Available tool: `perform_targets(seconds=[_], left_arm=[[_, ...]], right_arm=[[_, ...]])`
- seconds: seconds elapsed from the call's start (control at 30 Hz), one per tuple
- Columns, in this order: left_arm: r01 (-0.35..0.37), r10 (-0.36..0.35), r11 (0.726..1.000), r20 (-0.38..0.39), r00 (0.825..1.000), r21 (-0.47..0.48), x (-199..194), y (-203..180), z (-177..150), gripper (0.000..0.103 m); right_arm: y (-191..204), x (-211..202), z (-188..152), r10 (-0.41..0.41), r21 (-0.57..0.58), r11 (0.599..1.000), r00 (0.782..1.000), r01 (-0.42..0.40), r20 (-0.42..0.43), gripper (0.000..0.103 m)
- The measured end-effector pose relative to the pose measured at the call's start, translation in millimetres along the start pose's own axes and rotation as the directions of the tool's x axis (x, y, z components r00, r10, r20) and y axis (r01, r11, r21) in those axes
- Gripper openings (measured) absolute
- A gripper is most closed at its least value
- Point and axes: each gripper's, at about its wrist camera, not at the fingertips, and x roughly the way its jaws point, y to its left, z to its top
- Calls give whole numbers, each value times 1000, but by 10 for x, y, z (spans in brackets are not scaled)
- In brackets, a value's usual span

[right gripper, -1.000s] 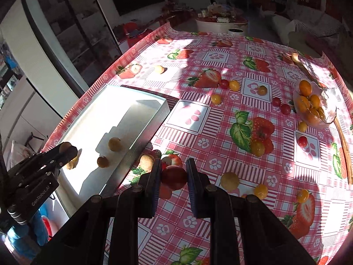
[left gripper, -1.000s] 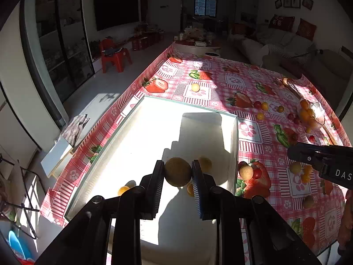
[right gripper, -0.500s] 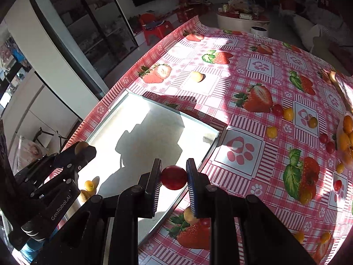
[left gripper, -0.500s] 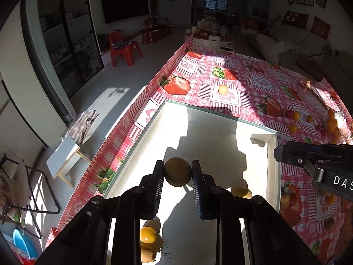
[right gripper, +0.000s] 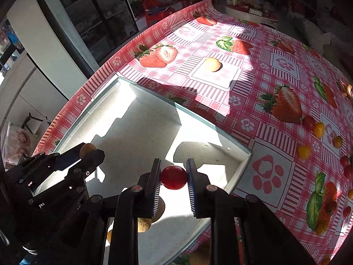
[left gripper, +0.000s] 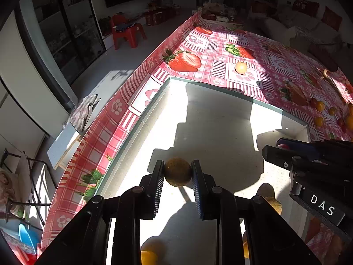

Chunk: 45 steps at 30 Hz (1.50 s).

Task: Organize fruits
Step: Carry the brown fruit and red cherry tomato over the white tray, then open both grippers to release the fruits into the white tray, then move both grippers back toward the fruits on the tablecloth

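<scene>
A: What has the left gripper (left gripper: 177,172) got?
B: A round, dull yellow-brown fruit (left gripper: 177,171), matte skin, pinched between the jaws near their tips, above the white tray (left gripper: 220,119).
A: Any long axis?
B: Close to a ball; I can't tell which way it points.
A: And the right gripper (right gripper: 173,177)?
B: Its jaws are narrowed onto a glossy red cherry tomato (right gripper: 173,177), slightly wider across than tall, held at the tips over the tray's near right corner.
A: Anything else?
B: A pale yellow fruit (right gripper: 212,64) sits alone on the strawberry-print counter (right gripper: 275,84) beyond the tray.
</scene>
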Motion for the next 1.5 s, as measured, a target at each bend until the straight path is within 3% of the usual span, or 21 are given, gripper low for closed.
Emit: perform_targets(seconds=[0.4,0.43,0.5,0.6,0.83,1.17,1.5], left_arm=[[-22,23,999,-42,999,34,63,-56,-8,29],[-34,36,999,-41,999,35,60,-51,-6,35],[-56,58,998,-36,998,37,50,-40,-16,77],[-47,48,998,-13,999,32,-5,-25,-18,78],[-54,54,997,-2,999,61,-118,-98,-74,78],[-21,17,994,37,999,104,-495,-295,-282,78],[50,-62,983,60,996,176,-835,-762,-535,78]], right_arm=[[47,129,6,-43,-41,998,999,42,-24,28],[33,127,14,-32,-30,999,999,31,-27,34],[6,96,20,-14,-9,1000,1000,14,-20,49],[-13,-7,25,-5,5,1000,1000,5,11,63],[-57,-269,-9,26,36,999,997,-29,70,81],[-281,-634,-379,37,115,992,995,-47,90,83],[-770,-997,-1023,-36,209,978,996,19,79,83]])
